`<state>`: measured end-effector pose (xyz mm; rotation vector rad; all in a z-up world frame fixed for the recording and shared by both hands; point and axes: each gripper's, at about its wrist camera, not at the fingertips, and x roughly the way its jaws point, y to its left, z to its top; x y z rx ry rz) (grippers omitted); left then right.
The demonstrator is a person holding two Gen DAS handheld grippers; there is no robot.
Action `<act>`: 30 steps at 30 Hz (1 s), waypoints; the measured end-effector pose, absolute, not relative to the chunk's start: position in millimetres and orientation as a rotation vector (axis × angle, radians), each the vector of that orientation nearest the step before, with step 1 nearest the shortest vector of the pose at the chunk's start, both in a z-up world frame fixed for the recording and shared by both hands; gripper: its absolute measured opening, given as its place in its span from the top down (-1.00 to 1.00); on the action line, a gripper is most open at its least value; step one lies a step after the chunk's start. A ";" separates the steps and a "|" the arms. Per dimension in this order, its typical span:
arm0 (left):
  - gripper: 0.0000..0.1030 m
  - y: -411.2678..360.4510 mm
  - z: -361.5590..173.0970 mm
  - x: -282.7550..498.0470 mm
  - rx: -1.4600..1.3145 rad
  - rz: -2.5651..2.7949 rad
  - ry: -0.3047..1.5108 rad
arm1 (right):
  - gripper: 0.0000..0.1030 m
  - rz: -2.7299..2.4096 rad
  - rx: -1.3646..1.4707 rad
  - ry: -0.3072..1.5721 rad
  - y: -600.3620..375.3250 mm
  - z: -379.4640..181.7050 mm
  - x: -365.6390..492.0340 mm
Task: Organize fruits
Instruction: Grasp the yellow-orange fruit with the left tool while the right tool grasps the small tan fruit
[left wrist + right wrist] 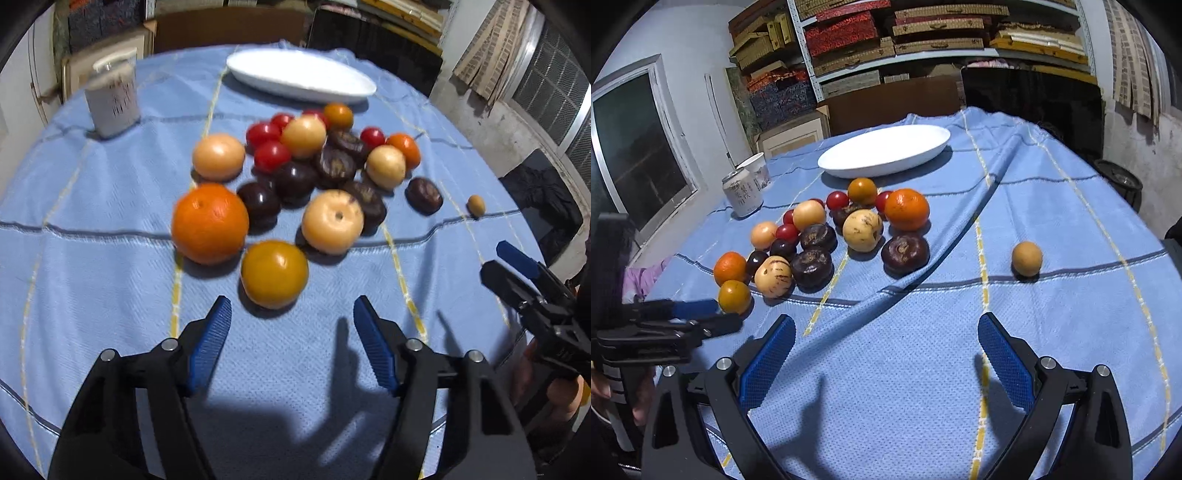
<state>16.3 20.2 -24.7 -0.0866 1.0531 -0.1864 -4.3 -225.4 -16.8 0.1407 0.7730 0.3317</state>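
1. The fruits lie in a loose heap on the blue cloth (1052,332), in front of the white oval dish (886,151), which holds nothing
2. Nearest the left gripper sits a yellow-orange fruit (274,273), with a big orange (209,223) just beside it and a pale fruit with a dimple (332,221) on its other side
3. Behind these lie dark purple fruits (295,179), several red cherry tomatoes (271,155), more pale round fruits (218,156) and a second orange (907,209) at the far side of the heap
4. One small tan fruit (1027,258) sits alone, well apart from the heap, on the right-hand side of the cloth
5. The left gripper (291,317) hovers just short of the yellow-orange fruit, its blue-padded fingers spread wide and gripping nothing
6. The right gripper (886,332) is also spread wide above bare cloth, with nothing between its fingers
7. A drinks can (742,192) stands upright at the left of the cloth with a white cup (759,168) just behind it
8. Shelves stacked with boxes (849,33) fill the wall beyond the table
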 end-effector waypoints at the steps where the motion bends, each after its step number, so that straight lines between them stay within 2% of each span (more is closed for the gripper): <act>1: -0.25 20.0 -24.6 16.5 -0.090 -0.183 1.047 | -0.93 0.338 0.153 0.776 -226.7 -17.3 -3.3; 6: -0.21 24.7 -25.3 27.2 -0.142 -0.154 1.046 | -0.93 0.363 0.192 0.806 -229.8 -21.7 1.5; 7: -0.10 24.1 -25.4 29.9 -0.144 -0.148 1.043 | -0.93 0.365 0.196 0.809 -230.5 -21.9 1.7; 8: 0.10 22.5 -25.4 32.8 -0.139 -0.148 1.042 | -0.93 0.364 0.196 0.811 -230.8 -22.1 2.0; 10: 0.29 21.0 -25.9 37.0 -0.125 -0.138 1.041 | -0.93 0.353 0.186 0.827 -230.6 -22.3 2.9; 14: 0.29 21.4 -23.3 39.4 -0.145 -0.107 1.019 | -0.93 0.362 0.127 0.840 -228.9 -18.3 5.0; 19: 0.29 1.2 -18.4 29.2 -0.005 -0.144 0.995 | -0.93 0.275 0.016 0.836 -243.5 -3.8 21.9; 27: 0.29 5.1 -19.9 23.7 -0.036 -0.178 0.996 | -0.87 0.143 -0.120 0.837 -278.2 -1.1 39.0; 28: 0.29 4.8 -21.4 24.1 -0.040 -0.186 1.000 | -0.72 0.133 -0.126 0.856 -278.5 -7.2 45.9; 29: 0.29 4.0 -23.0 23.8 -0.039 -0.187 1.003 | -0.45 0.133 -0.121 0.869 -278.7 -11.8 49.2; 30: 0.29 4.2 -24.5 24.4 -0.040 -0.186 1.009 | -0.31 0.132 -0.115 0.887 -278.5 -16.6 55.3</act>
